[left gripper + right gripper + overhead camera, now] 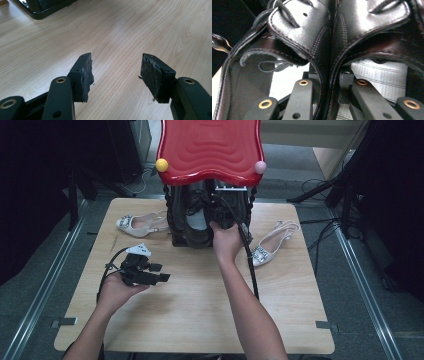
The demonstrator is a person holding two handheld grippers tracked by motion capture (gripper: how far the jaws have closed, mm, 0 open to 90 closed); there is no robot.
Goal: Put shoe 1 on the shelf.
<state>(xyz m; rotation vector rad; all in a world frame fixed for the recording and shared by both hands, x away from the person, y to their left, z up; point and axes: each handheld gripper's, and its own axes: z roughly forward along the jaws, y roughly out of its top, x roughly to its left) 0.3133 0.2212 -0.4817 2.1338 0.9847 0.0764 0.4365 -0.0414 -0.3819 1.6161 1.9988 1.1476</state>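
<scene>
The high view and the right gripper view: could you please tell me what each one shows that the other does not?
High view alone: the red rack top, two white slingback heels, the wooden table and the left hand-held gripper, jaws apart. Right gripper view alone: the seam stitching and the jaws closed on the two touching inner walls of the black leather shoes. Both share those shoes and the right hand-held gripper.

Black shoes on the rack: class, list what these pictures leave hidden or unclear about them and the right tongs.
- Black shoes, high view: upper parts hidden under the red shelf.
- Right tongs, right gripper view: tips hidden by the shoes' inner sides pressed together between them.
- Right tongs, high view: covered by the hand.
- Rack's lower tier, left gripper view: cut off by the top edge.
</scene>
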